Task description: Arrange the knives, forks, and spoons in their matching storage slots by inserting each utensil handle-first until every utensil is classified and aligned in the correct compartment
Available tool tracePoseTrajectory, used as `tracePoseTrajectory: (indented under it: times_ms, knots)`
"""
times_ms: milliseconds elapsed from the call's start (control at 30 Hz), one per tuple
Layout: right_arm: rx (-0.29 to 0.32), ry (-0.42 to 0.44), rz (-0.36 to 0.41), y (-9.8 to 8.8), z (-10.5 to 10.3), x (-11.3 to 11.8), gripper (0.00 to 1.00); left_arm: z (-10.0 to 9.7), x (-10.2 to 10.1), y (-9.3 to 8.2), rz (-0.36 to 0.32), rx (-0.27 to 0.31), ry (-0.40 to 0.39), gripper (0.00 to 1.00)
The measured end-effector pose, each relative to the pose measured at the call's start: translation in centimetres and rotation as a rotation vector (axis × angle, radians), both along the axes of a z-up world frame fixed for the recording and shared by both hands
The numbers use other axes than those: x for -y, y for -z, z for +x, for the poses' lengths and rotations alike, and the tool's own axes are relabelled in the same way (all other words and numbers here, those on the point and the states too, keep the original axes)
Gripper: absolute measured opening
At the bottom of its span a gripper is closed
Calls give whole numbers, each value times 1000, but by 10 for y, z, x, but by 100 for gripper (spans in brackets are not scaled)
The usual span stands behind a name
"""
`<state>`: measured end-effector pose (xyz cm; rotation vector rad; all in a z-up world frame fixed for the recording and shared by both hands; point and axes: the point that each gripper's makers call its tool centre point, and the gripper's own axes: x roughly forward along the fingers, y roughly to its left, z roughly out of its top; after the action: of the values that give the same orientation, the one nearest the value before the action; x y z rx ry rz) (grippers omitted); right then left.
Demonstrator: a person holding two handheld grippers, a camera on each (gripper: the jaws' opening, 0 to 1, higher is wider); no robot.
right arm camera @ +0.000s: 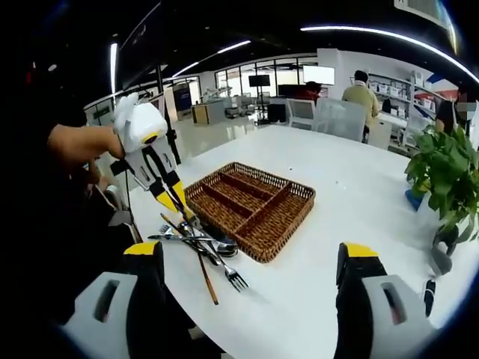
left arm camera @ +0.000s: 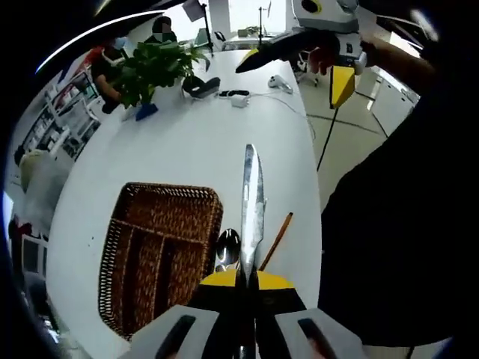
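My left gripper (left arm camera: 247,281) is shut on a silver knife (left arm camera: 251,202), whose blade points away over the white table (left arm camera: 187,149). A brown wicker tray (left arm camera: 161,250) with long slots lies just to its left. A spoon (left arm camera: 227,243) and a wooden stick (left arm camera: 277,239) lie beside the blade. In the right gripper view the left gripper (right arm camera: 176,200) holds the knife (right arm camera: 200,238) down into a pile of cutlery, with a fork (right arm camera: 229,274) at its near end, next to the tray (right arm camera: 251,206). My right gripper (right arm camera: 251,258) is open and holds nothing; it hangs above the far table (left arm camera: 299,71).
A potted plant (left arm camera: 153,67) (right arm camera: 445,172) stands at one end of the table, with cables and small devices (left arm camera: 239,97) near it. People sit at the far side. The table's edge (left arm camera: 318,224) runs close to the cutlery, with floor beyond.
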<state>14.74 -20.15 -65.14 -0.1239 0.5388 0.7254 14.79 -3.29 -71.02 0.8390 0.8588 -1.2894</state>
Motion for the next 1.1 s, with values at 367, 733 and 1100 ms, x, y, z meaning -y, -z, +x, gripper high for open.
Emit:
tracePoseTrajectory:
  times_ms: [367, 733, 1100]
  knots:
    - [9, -13, -14, -7, -6, -2, 99, -2, -10, -28, 18, 33, 35, 3]
    - [7, 0, -4, -14, -13, -1, 99, -1, -18, -31, 40, 51, 48, 3]
    - [0, -21, 4, -18, -17, -11, 99, 10, -34, -31, 45, 60, 41, 3]
